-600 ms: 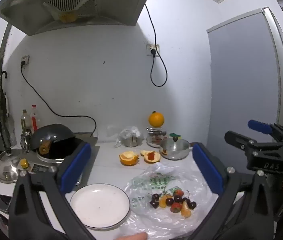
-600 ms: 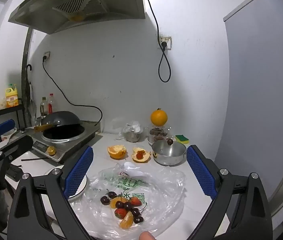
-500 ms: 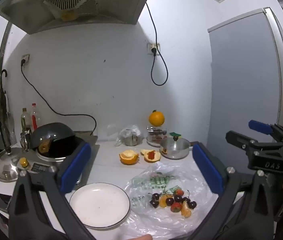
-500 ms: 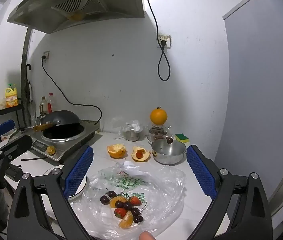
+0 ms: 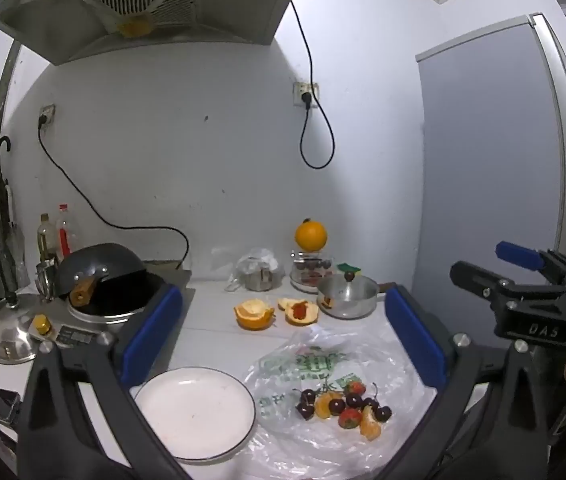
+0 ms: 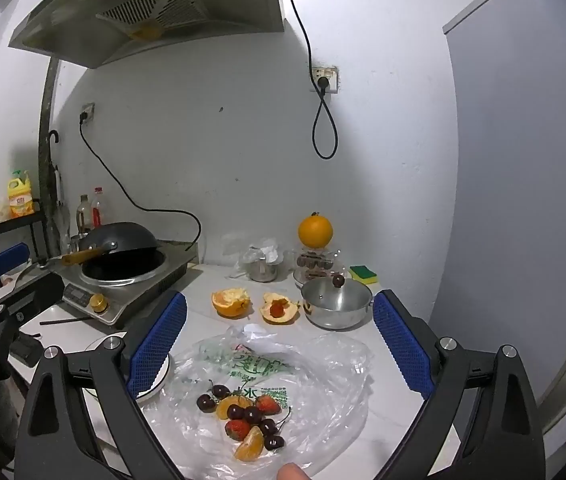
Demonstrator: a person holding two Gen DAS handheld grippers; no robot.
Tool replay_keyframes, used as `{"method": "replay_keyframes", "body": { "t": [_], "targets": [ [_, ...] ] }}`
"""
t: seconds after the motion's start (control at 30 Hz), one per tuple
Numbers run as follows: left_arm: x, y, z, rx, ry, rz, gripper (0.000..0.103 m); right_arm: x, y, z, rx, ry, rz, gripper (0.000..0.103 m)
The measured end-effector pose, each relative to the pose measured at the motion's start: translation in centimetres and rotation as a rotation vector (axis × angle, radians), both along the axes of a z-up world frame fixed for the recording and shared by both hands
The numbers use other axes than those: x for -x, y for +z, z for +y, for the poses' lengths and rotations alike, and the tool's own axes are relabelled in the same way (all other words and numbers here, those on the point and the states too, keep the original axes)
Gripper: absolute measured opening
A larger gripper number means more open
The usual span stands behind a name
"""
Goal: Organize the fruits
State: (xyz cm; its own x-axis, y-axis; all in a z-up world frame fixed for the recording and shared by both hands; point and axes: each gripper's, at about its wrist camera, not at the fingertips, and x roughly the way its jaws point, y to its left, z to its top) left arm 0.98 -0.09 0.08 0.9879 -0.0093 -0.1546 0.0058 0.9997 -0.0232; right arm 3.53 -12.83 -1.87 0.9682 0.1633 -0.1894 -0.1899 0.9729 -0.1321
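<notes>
Both pairs of fingers stand spread wide with nothing between them: the left gripper (image 5: 283, 340) hangs over the white plate (image 5: 193, 414) and the near edge of the plastic bag (image 5: 335, 364), and the right gripper (image 6: 279, 340) hangs above the fruit pile (image 6: 243, 416) itself. That pile of dark cherries (image 6: 205, 403), strawberries (image 6: 267, 404) and orange segments (image 6: 249, 446) lies loose on the flattened bag, just beside the plate. These pieces look small, light and soft; the cherries are round and likely to roll or slip out sideways, the strawberries would bruise under a hard squeeze, and the segments are wet and probably slick. I would take each piece across its widest part with a gentle close, coming straight down so the pads do not drag the thin, crinkly film, which could slide or bunch on the smooth top. Beyond the bag the white countertop (image 6: 387, 400) carries two orange halves (image 6: 231, 302), one apparently holding a strawberry, though the view is too small to be sure, then a lidded steel pot (image 6: 337, 306). To the left sits an induction cooker (image 6: 123, 284) with a dark wok (image 6: 119, 238). Against the far wall a whole orange (image 6: 315, 231) rests on a jar (image 6: 315, 264), under a hanging power cord (image 6: 325, 128) and a range hood (image 6: 143, 12).
</notes>
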Motion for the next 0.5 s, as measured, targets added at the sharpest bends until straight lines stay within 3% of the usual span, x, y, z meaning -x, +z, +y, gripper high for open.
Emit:
{"method": "replay_keyframes", "body": {
  "t": [0.5],
  "targets": [
    [-0.98, 0.56, 0.48, -0.006, 0.004, -0.005, 0.102, -0.98, 0.56, 0.0, 0.0, 0.01, -0.012, 0.096]
  ]
}}
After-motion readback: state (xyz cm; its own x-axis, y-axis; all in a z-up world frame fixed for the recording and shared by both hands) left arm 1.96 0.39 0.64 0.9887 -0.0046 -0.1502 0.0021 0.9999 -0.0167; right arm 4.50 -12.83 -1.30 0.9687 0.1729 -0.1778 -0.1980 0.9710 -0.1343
